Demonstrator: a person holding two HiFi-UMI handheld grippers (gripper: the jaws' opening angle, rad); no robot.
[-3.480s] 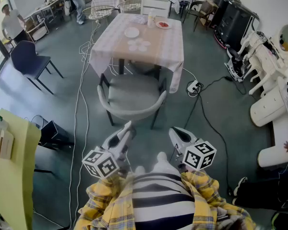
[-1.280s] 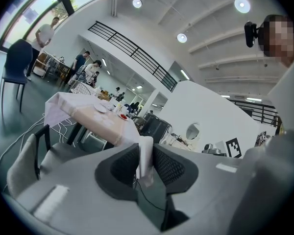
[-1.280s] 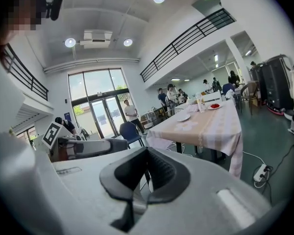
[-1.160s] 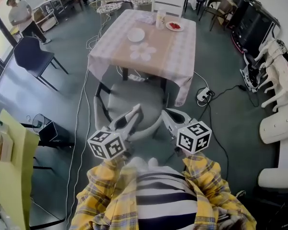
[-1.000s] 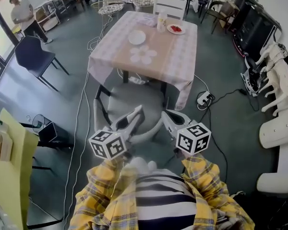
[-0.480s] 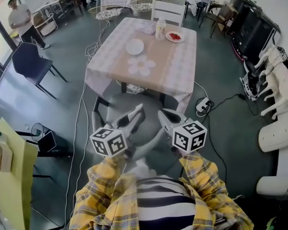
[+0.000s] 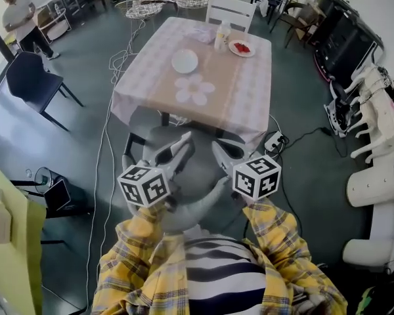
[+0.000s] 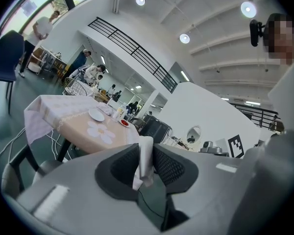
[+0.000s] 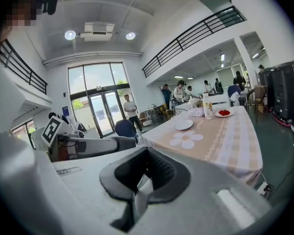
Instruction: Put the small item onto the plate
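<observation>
My left gripper [image 7: 184,143] [image 8: 146,155] is shut on a small white item [image 8: 145,153], a thin pale strip that sticks up between its black pads. Beside it, my right gripper [image 7: 218,148] [image 9: 143,177] looks shut with nothing held. Both hang over a grey chair [image 7: 154,169], short of the table [image 7: 249,90]. On the table's far half sits an empty white plate [image 7: 184,61] [image 8: 96,114] [image 9: 184,124]. Farther back, a second plate [image 7: 241,47] [image 9: 224,113] holds red pieces. The held item does not show in the head view.
A flower-shaped mat [image 7: 194,89] lies mid-table, with a bottle [image 7: 220,39] and a crumpled cloth [image 7: 201,34] at the far end. A white chair [image 7: 231,8] stands behind the table. A blue chair [image 7: 26,77], floor cables [image 7: 108,130] and a power strip [image 7: 274,144] lie around it.
The table has drawn closer in the head view, and both grippers have come forward over the grey chair. Their jaws look the same throughout.
</observation>
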